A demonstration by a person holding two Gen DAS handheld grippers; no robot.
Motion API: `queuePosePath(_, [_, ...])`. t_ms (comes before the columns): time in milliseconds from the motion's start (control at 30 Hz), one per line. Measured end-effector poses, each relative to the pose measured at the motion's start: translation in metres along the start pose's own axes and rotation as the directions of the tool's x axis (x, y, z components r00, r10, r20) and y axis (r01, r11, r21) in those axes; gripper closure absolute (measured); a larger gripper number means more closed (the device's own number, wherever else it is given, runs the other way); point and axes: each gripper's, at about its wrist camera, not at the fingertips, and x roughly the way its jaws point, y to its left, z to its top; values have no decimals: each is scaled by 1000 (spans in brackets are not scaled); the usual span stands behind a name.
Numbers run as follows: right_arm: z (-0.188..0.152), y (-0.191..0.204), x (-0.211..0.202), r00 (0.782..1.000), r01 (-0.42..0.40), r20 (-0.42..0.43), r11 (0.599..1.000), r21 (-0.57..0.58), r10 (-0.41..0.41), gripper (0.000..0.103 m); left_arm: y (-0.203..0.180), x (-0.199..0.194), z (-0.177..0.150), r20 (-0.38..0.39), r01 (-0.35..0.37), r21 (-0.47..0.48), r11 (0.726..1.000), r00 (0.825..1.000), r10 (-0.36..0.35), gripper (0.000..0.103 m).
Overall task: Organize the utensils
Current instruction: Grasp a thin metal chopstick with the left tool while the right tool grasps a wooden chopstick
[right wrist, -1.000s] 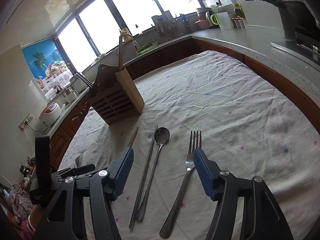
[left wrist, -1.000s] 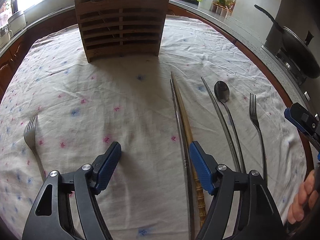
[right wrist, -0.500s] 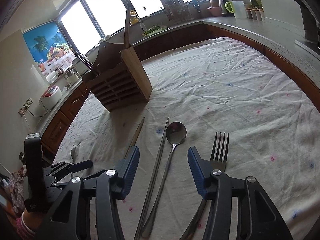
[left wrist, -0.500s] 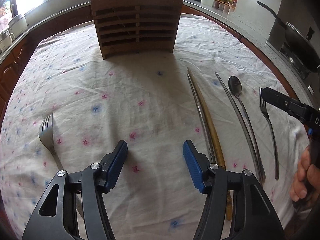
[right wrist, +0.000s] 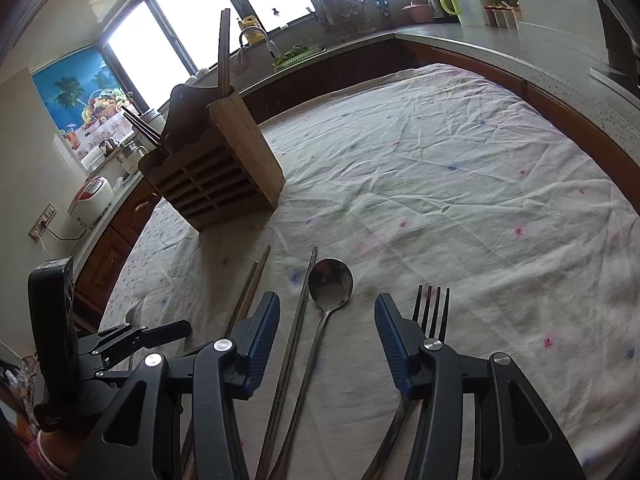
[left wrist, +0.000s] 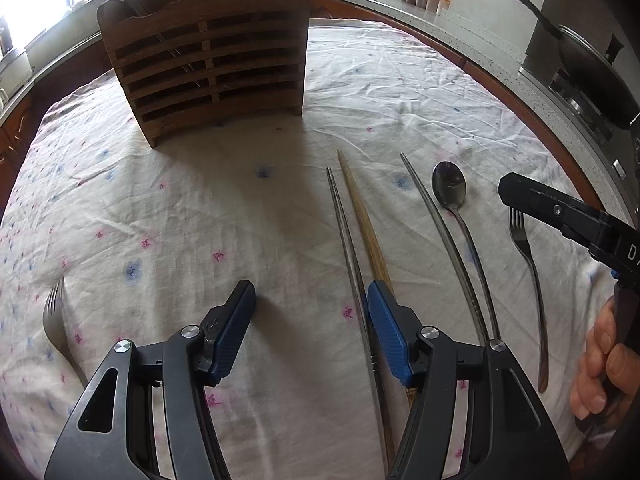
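- The right gripper (right wrist: pixel 327 336) hovered low over a row of utensils on a cloth-covered surface (right wrist: pixel 460 184). Its jaws were spread and held nothing; they had just been narrowing.
- Between those jaws lay a spoon (right wrist: pixel 330 282) and a metal chopstick (right wrist: pixel 297 320) beside it. Both ran lengthwise away from the camera, bowl and tip pointing toward a wooden holder (right wrist: pixel 224 172).
- A fork (right wrist: pixel 431 306) lay just outside the right-hand jaw, parallel to the spoon.
- The left gripper (left wrist: pixel 311 330) hovered over bare cloth. Its jaws were also spread and empty, and had just been narrowing.
- A second metal chopstick (left wrist: pixel 345 240) and a wooden chopstick (left wrist: pixel 365 224) lay side by side at its right-hand jaw, the same way round.
- A second fork (left wrist: pixel 56 324) lay well apart to the left, at the cloth's edge.
- The right gripper looked nearer the spoon; the left looked nearer the chopstick pair.
- Count on the cloth: two forks, one spoon, two metal chopsticks, one wooden chopstick.
- The holder stood upright at the far side, with some dark utensils already standing in it.
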Motion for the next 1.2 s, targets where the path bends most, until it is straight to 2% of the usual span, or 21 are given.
queuePosePath(100, [2, 2, 6, 1000, -2, -5, 1000, -10, 2, 52, -2, 5, 5, 3, -26, 24, 999, 1000, 26, 46])
queuePosePath(200, [3, 2, 10, 1000, -1, -18, 1000, -13, 1, 55, 5, 1, 2, -8, -19, 28, 999, 1000, 19, 59])
queuePosePath(233, [3, 2, 13, 1000, 1, -24, 1000, -16, -1, 55, 10, -2, -1, -13, -15, 22, 1000, 1000, 15, 60])
queuePosePath(333, [4, 0, 18, 999, 4, -36, 1000, -17, -5, 55, 28, -10, -7, -17, 34, -39, 999, 999, -35, 61])
queuePosePath(433, [6, -1, 25, 999, 5, -46, 1000, -19, -6, 56, 39, -6, 2, -14, 68, -99, 993, 997, -69, 61])
queuePosePath(667, [17, 0, 50, 995, 51, -84, 997, -62, -56, 57, 30, 15, 33, 0, 39, -79, 996, 999, -39, 61])
queuePosePath(733, [20, 5, 54, 993, 68, -89, 993, -95, -77, 59, 25, 19, 37, 6, 9, -55, 998, 1000, -9, 67])
queuePosePath(867, [20, 12, 59, 989, 102, -92, 984, -148, -116, 70, 15, 22, 38, 38, -40, -10, 999, 998, 40, 80])
queuePosePath(933, [18, 17, 61, 988, 105, -96, 979, -176, -124, 81, 14, 23, 38, 48, -35, -4, 999, 998, 35, 95])
queuePosePath(967, [17, 20, 62, 987, 101, -103, 975, -199, -123, 88, 14, 23, 38, 47, -28, -4, 1000, 998, 28, 96])
queuePosePath(1067, [16, 23, 62, 988, 82, -108, 975, -208, -107, 99, 20, 20, 37, 42, 3, -27, 1000, 999, -2, 99])
queuePosePath(1200, [16, 24, 54, 992, 41, -109, 982, -186, -62, 100, 35, 7, 31, 54, 72, -92, 993, 996, -67, 100])
